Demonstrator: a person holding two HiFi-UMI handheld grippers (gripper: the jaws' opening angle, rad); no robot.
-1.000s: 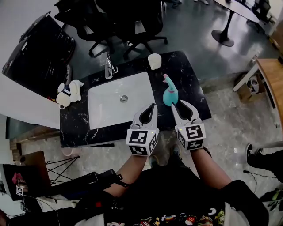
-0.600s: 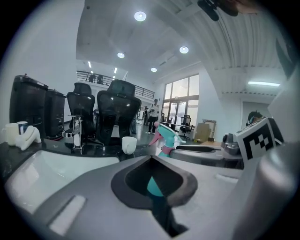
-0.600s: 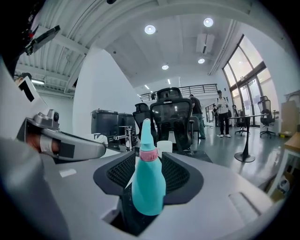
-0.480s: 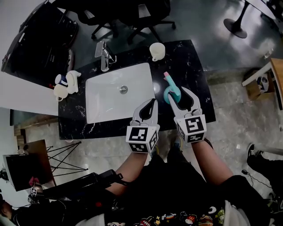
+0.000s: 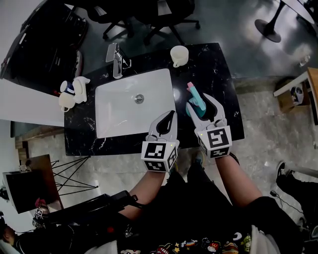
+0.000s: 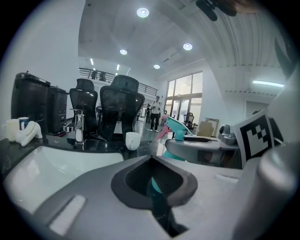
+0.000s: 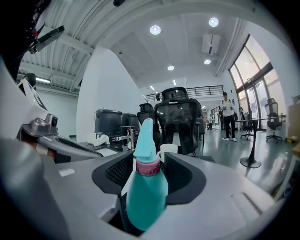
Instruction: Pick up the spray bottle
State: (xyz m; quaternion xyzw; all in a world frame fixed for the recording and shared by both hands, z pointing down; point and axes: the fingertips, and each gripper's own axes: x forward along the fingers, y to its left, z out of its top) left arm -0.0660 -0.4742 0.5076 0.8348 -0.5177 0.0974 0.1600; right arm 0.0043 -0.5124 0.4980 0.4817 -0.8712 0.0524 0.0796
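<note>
The teal spray bottle (image 5: 196,99) with a pink nozzle stands upright on the black marble counter (image 5: 223,74), right of the sink. My right gripper (image 5: 198,103) is open, one jaw on each side of the bottle's body. In the right gripper view the bottle (image 7: 146,187) fills the gap between the ribbed pads (image 7: 117,173), deep in my right gripper (image 7: 147,174). My left gripper (image 5: 171,115) hovers shut over the sink's front right corner, holding nothing. In the left gripper view the bottle (image 6: 180,129) shows to the right, past my left gripper (image 6: 154,176).
A white sink basin (image 5: 131,101) is set in the counter, with a chrome faucet (image 5: 115,59) behind it. A white cup (image 5: 179,55) stands at the back, behind the bottle. White crockery (image 5: 72,92) sits at the counter's left end. Office chairs (image 5: 149,15) stand beyond the counter.
My right gripper has moved forward until its jaws flank the spray bottle. The left gripper has barely shifted. The bottle stays upright on the counter.
</note>
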